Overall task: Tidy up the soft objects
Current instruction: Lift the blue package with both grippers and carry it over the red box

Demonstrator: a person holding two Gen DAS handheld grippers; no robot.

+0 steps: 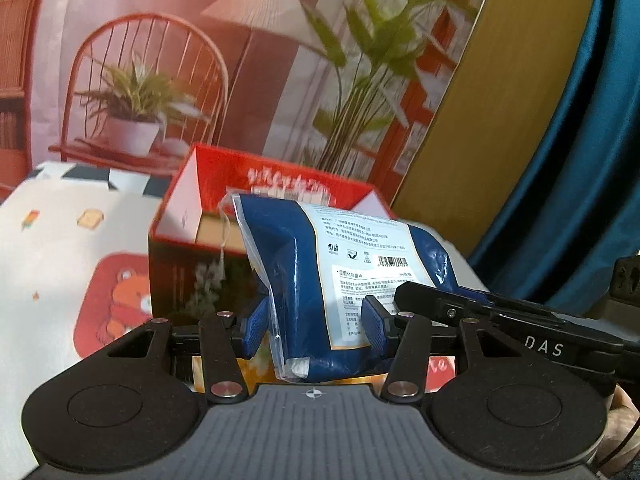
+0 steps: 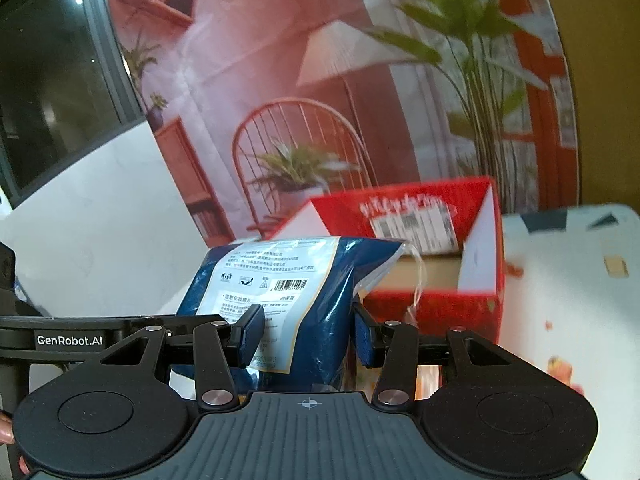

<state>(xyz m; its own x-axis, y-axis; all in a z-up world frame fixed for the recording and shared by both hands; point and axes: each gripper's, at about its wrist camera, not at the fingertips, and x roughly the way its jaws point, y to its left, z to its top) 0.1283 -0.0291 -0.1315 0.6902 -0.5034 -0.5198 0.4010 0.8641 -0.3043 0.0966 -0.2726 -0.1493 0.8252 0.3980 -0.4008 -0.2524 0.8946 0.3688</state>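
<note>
blue pouch (image 1: 344,280) | L gripper (image 1: 316,326) + R gripper (image 2: 306,334) fingers clamped on it | tilted down, by red box (image 1: 224,216)

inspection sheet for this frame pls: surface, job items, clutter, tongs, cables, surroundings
Surface: white cloth with cartoon bear print, flat, mostly bare.
Job's things: blue plastic soft pack with white label, held up in front of the open red cardboard box; the box has a tan layer inside.
Clutter: nothing seen.
Grippers: left tongs shut on the pack's near end; right tongs shut on the same pack. In the left view the right tongs come in from the right.
Cables: thin white string hanging at the pack's clear edge; no wiring made out.
Surroundings: printed backdrop of a chair, lamp and plants; blue curtain; dark window.
</note>
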